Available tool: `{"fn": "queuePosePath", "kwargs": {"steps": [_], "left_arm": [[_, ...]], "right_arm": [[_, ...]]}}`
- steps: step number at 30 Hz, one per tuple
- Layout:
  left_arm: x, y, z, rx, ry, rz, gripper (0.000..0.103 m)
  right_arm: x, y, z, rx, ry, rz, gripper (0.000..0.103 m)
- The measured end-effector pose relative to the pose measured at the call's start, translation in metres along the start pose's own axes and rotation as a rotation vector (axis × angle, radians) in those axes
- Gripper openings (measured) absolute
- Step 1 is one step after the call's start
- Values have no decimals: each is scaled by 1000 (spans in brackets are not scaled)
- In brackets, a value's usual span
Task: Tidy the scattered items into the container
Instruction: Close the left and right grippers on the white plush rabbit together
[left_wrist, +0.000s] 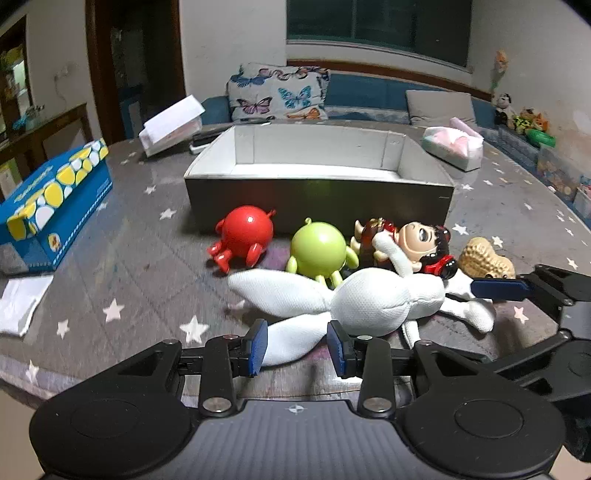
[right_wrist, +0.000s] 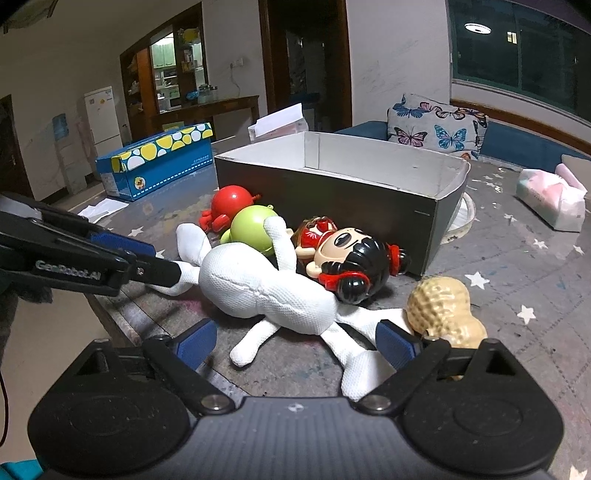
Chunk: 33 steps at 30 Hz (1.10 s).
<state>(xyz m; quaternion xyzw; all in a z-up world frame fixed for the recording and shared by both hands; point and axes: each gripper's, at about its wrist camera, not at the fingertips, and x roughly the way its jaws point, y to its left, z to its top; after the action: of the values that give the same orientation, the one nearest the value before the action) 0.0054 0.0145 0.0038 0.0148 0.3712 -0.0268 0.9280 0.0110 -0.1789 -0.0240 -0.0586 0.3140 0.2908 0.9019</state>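
Left wrist view shows the container (left_wrist: 317, 192) with nothing visible inside it, so the tidying is not begun as far as I can judge. All items lie on the bench (left_wrist: 110, 266) in front of it: red toy (left_wrist: 245, 236), green toy (left_wrist: 317, 249), doll (left_wrist: 410, 245), peanut (left_wrist: 484, 258) and white plush (left_wrist: 376, 299). The left gripper (left_wrist: 297, 345) has its fingers apart around a plush leg, not closed. The right gripper (right_wrist: 295, 343) is wide apart over the plush limbs. Five items are left.

One open box (left_wrist: 317, 199), five toys, two tissue packs, one blue carton (left_wrist: 55, 199)
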Motion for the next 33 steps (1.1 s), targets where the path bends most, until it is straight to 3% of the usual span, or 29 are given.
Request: {"fn": "queuePosePath", "kwargs": {"steps": [17,26,33], "left_arm": [[21,5,0,94,37,-99,39],[16,10,5,132,2,-98,39],[28,15,3,160,24,-128,39]], "right_arm": [[13,8,-1,-46,56,73,89],[10,-4,7,-11,41,49,84],[21,-1,11,-31,47,53,81]]}}
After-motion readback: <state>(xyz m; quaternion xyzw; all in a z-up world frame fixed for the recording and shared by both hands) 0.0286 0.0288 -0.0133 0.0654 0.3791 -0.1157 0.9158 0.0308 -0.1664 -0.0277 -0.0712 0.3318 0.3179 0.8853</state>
